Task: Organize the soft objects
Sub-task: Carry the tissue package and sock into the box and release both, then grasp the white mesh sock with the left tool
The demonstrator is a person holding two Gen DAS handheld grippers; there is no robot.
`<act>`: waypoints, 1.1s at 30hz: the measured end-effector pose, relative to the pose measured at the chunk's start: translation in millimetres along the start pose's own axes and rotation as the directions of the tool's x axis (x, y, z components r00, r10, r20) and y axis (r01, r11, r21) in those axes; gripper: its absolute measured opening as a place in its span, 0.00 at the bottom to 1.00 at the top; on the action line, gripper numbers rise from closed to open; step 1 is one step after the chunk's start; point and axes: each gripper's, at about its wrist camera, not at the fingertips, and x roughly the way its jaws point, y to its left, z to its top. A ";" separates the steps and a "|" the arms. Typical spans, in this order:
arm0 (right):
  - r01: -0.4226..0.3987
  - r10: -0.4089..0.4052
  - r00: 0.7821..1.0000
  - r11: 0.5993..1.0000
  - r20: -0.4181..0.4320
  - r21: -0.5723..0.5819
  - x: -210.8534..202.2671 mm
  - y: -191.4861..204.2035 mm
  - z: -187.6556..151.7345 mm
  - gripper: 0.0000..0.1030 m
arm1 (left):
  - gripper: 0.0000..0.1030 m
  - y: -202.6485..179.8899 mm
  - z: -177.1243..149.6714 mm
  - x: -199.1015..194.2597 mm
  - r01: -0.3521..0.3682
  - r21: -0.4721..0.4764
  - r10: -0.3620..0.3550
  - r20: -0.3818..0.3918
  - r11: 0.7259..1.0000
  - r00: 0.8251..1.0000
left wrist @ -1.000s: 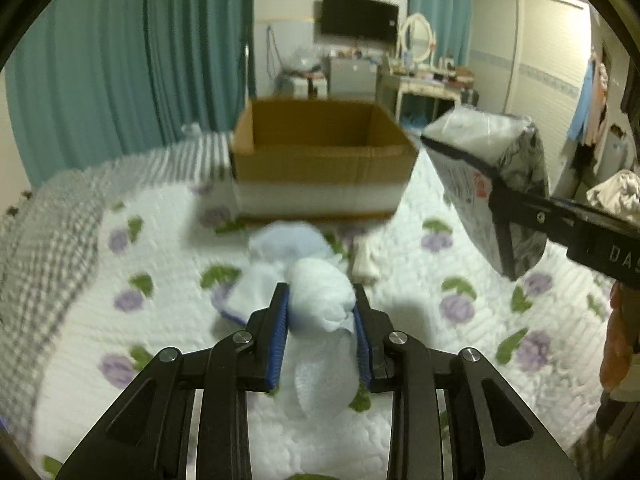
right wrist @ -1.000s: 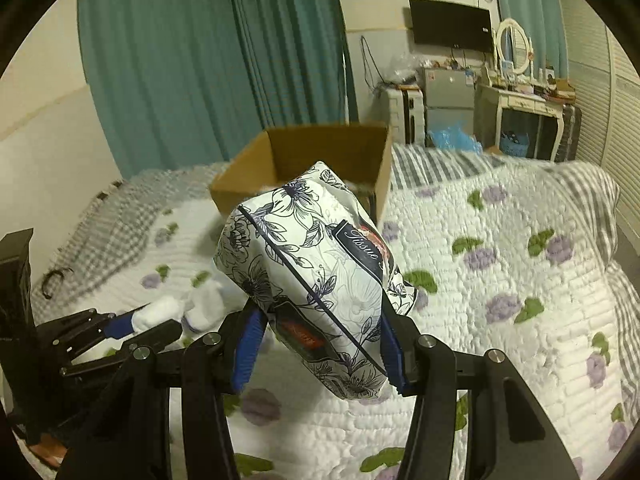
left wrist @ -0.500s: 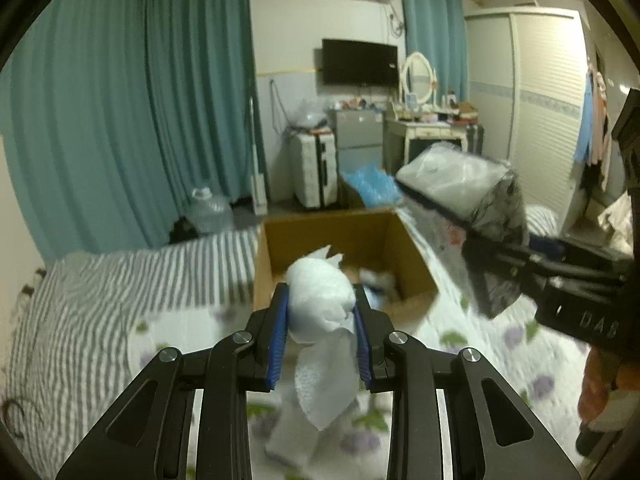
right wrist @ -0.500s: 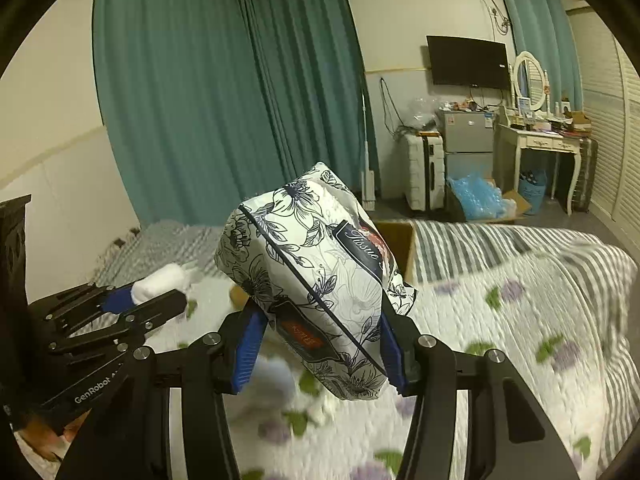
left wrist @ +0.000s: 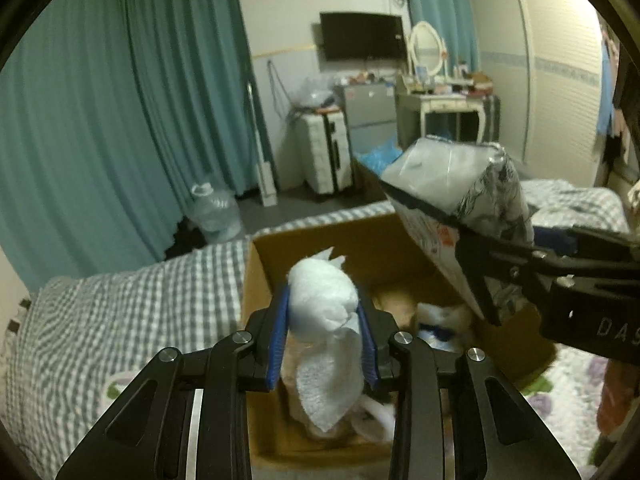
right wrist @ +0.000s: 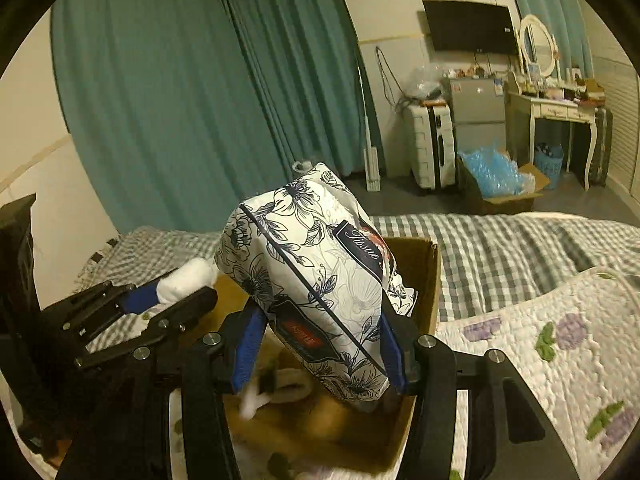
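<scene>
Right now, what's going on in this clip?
A person with two handheld grippers is putting soft things into a cardboard box on the bed. The left gripper is shut on a white cloth, held over the open box. The right gripper is shut on a floral tissue pack, also over the box. Neither item is released yet. A few soft items already lie in the box, too blurred to identify.

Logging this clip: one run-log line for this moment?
left gripper: holds white cloth | right gripper: holds tissue pack | both over cardboard box
</scene>
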 end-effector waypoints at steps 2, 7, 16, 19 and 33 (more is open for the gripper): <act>0.011 -0.011 1.000 1.000 -0.016 -0.006 13.4 -3.8 -0.9 0.51 | 0.32 2.6 -3.9 10.0 0.008 -0.014 -0.008 -0.019 1.000 1.000; 0.020 -0.020 1.000 1.000 0.011 0.008 19.4 -10.9 -4.7 0.83 | 0.76 0.2 -10.7 -1.2 0.011 -0.036 -0.011 0.002 0.999 1.000; 0.085 -0.084 0.988 0.996 0.126 -0.004 -57.2 12.0 19.7 0.91 | 0.77 10.0 11.0 -96.9 -0.064 -0.017 0.065 0.122 0.998 0.990; 0.114 -0.105 0.981 0.992 0.161 -0.046 -103.3 34.3 31.3 0.93 | 0.86 19.1 19.4 -140.0 -0.080 -0.040 0.086 0.178 0.996 0.980; 0.174 -0.137 0.967 0.971 0.215 -0.162 -250.0 97.8 1.9 0.99 | 0.94 42.0 -31.0 -246.2 -0.067 -0.123 0.095 0.238 0.990 0.967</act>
